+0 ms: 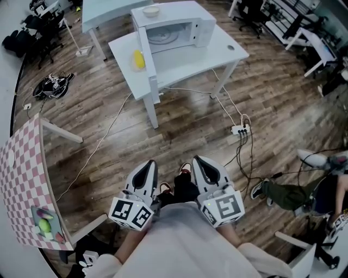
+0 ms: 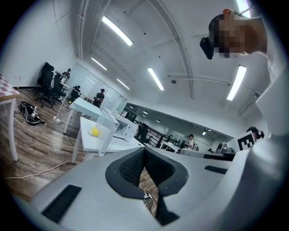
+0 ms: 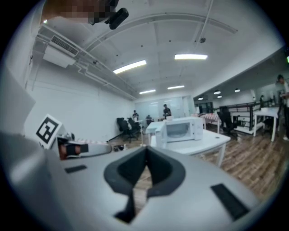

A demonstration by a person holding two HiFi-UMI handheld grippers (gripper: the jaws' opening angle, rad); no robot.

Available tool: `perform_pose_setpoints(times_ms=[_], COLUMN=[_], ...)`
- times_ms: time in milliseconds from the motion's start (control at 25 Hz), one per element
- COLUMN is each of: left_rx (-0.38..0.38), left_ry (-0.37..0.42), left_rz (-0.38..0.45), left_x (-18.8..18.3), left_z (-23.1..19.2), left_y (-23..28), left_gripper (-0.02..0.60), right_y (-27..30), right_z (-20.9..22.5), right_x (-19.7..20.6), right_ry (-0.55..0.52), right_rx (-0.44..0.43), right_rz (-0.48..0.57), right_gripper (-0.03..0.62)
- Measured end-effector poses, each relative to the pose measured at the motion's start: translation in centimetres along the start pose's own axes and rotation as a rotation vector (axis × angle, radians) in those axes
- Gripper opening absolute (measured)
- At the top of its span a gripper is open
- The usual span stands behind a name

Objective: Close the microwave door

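The white microwave (image 1: 179, 30) stands on a white table (image 1: 228, 51) far ahead of me, and its door (image 1: 145, 57) is swung wide open to the left. A yellow item (image 1: 139, 58) lies on the table beside the door, and a bowl (image 1: 151, 11) rests on top of the microwave. My left gripper (image 1: 148, 167) and right gripper (image 1: 200, 163) hang close to my body, well short of the table, both shut and empty. The left gripper view shows its jaws (image 2: 144, 152) closed, with the open door (image 2: 106, 130) in the distance. The right gripper view shows the microwave (image 3: 181, 129) beyond its closed jaws (image 3: 146, 163).
A pink checkered table (image 1: 22, 179) with small toys stands at my left. A power strip (image 1: 239, 129) and cables lie on the wood floor to the right of my path. A person's leg (image 1: 285, 194) stretches in from the right. Shoes (image 1: 53, 86) lie at far left.
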State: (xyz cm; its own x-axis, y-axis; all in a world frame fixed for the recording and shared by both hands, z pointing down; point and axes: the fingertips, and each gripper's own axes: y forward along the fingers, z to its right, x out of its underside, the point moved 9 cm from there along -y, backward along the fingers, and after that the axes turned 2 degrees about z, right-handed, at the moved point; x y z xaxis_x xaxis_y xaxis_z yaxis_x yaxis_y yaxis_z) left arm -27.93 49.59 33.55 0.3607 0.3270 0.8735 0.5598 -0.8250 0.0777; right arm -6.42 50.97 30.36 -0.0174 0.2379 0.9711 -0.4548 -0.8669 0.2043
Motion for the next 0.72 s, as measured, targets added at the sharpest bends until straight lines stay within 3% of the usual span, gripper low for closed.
perform_pose_setpoints(times_ms=[720], left_rx=[-0.036], left_ry=[0.032], left_rz=[0.01], left_x=[-2.3], left_z=[-0.9], left_y=[10.1], left_gripper=[0.017], right_y=[7.5], right_z=[7.6], right_x=[-2.4], right_ry=[0.005], right_rx=[-0.098], right_rz=[0.009], right_gripper=[0.017])
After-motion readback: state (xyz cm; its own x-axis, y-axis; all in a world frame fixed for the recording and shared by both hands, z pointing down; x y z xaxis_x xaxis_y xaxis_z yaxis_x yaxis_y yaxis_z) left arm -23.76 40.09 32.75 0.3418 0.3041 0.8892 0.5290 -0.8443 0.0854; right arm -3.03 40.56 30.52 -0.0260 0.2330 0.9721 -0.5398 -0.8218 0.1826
